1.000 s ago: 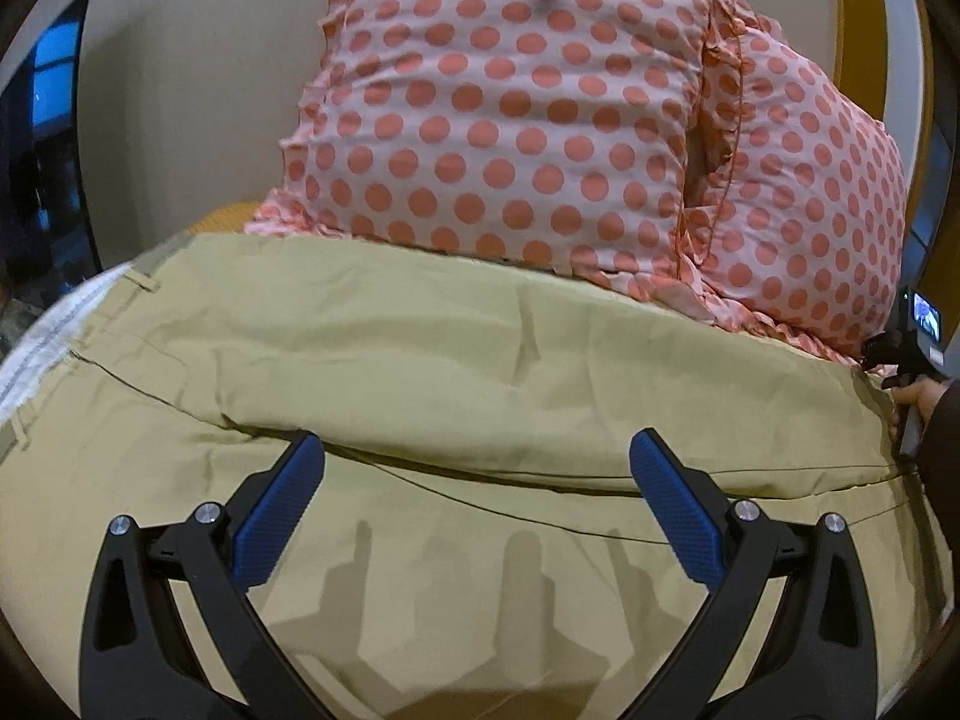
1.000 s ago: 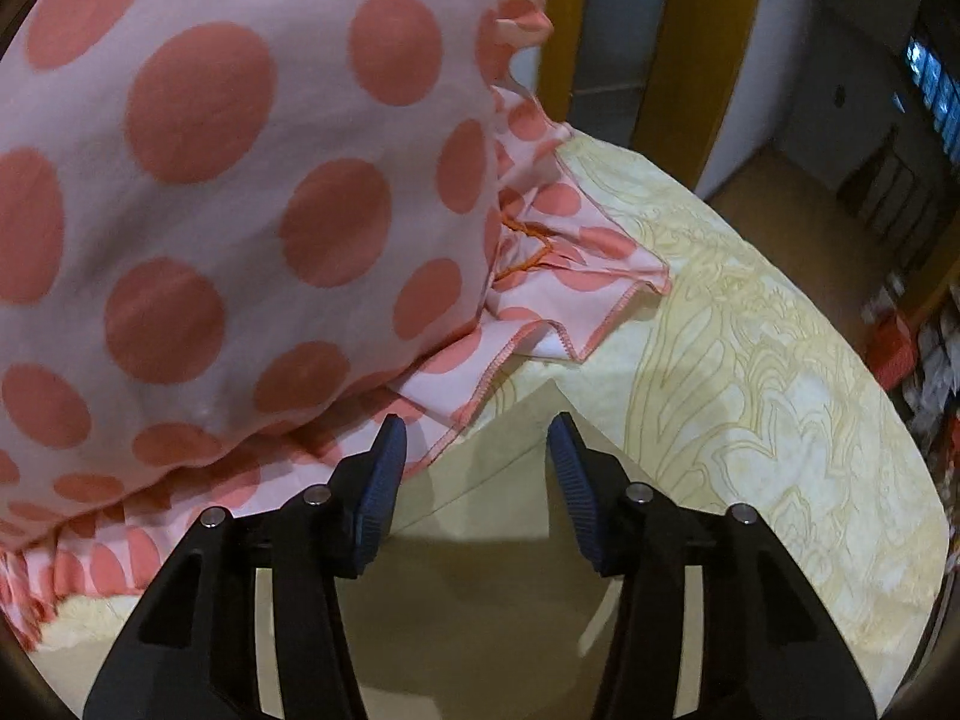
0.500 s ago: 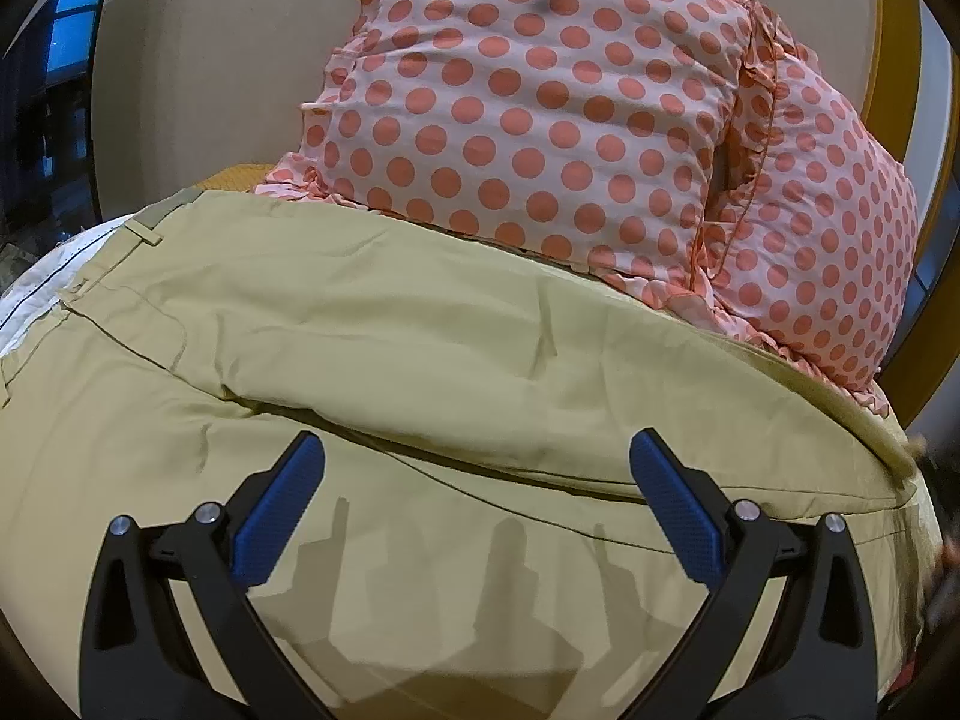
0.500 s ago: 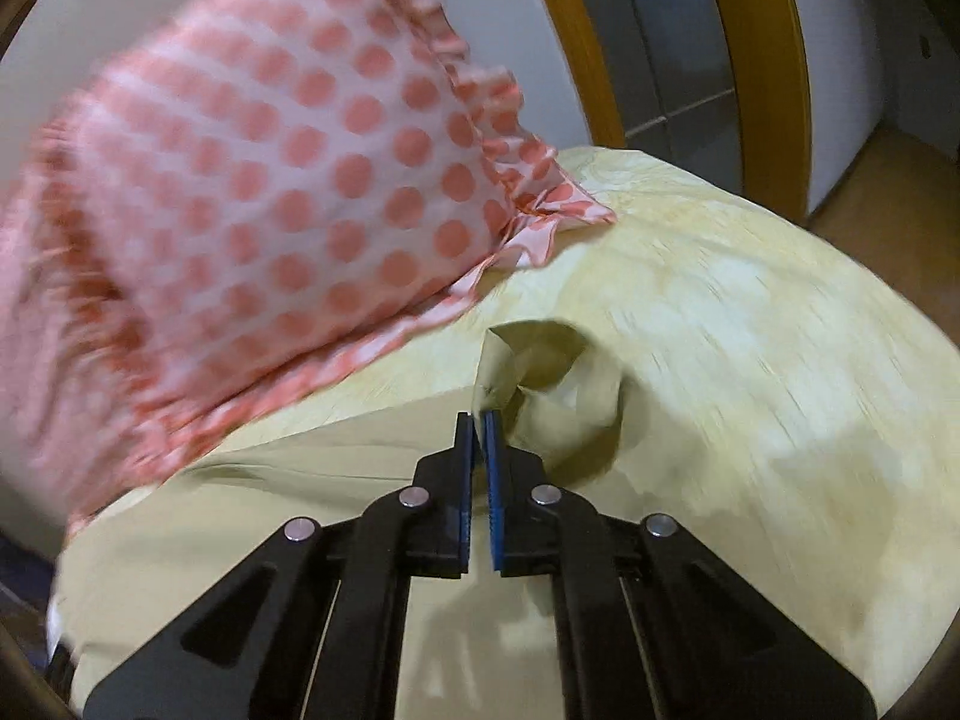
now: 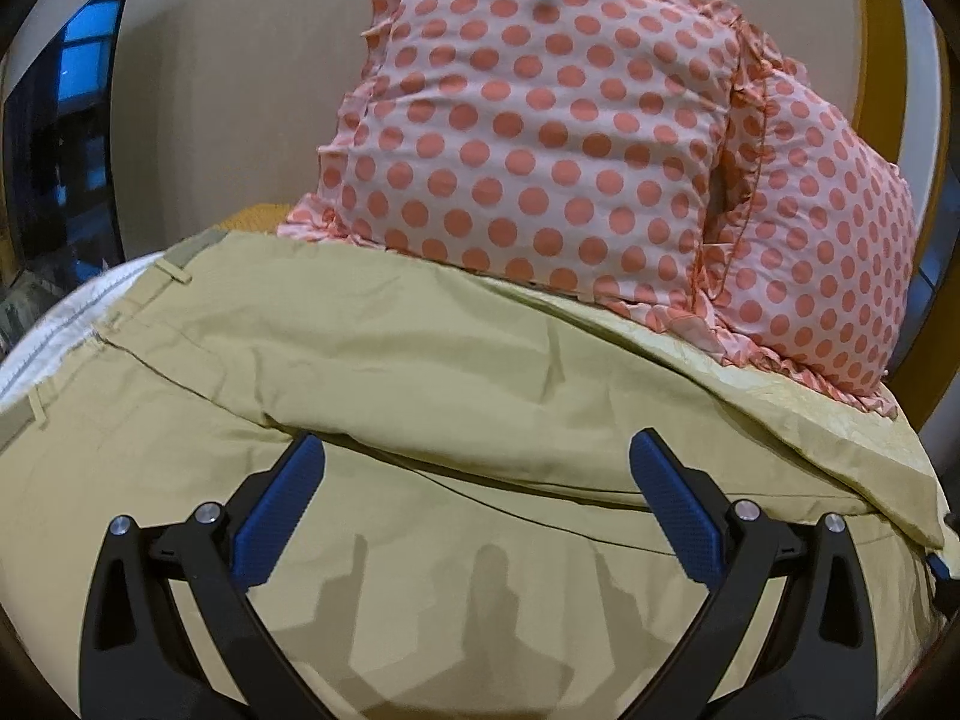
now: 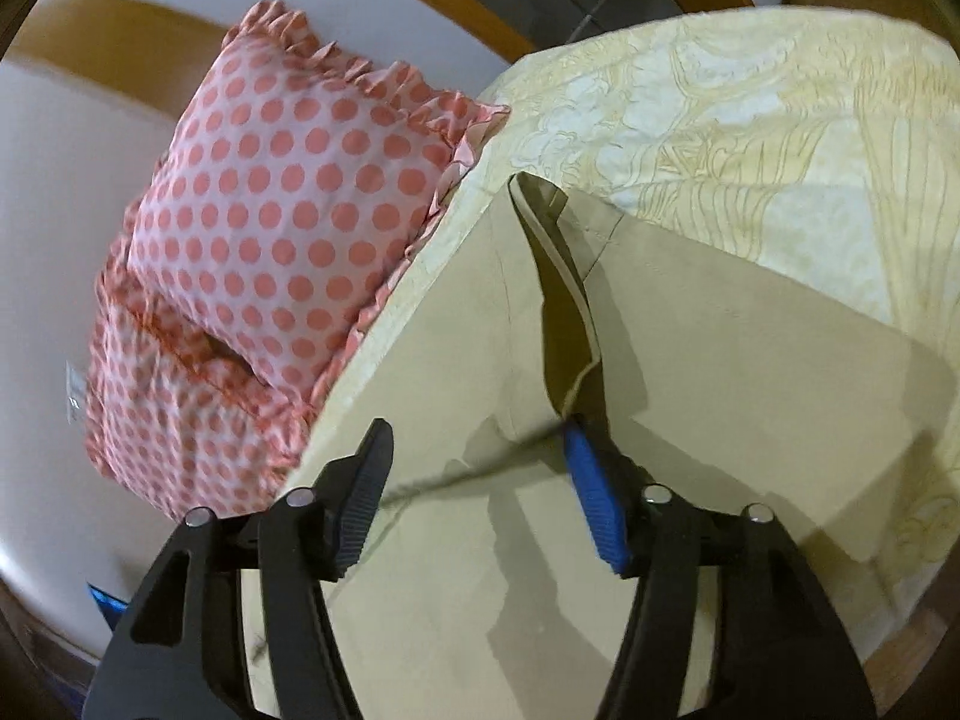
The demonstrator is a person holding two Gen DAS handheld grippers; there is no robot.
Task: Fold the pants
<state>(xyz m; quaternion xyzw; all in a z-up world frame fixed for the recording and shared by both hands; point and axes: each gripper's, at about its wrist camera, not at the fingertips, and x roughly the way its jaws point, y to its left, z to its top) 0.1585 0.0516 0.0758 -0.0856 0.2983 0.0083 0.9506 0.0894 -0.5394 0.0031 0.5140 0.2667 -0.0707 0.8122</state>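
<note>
Khaki pants [image 5: 420, 372] lie spread on the bed, one leg folded over the other, waistband with belt loops at the left. My left gripper [image 5: 477, 498] is open and empty just above the pants' middle. In the right wrist view the pants' leg ends [image 6: 690, 360] lie flat, with a hem opening standing up in a ridge. My right gripper [image 6: 477, 480] is open above them; its right fingertip [image 6: 591, 498] is at the foot of that ridge.
Two pink pillows with red dots [image 5: 570, 138] stand behind the pants against the wall; they also show in the right wrist view [image 6: 288, 222]. A yellow patterned bedspread [image 6: 750, 120] covers the bed. A dark window [image 5: 54, 162] is at the far left.
My right gripper was shut on the pants' leg hem half a second ago; it has now opened, let go and pulled back. My left gripper has stayed open and drifted slightly.
</note>
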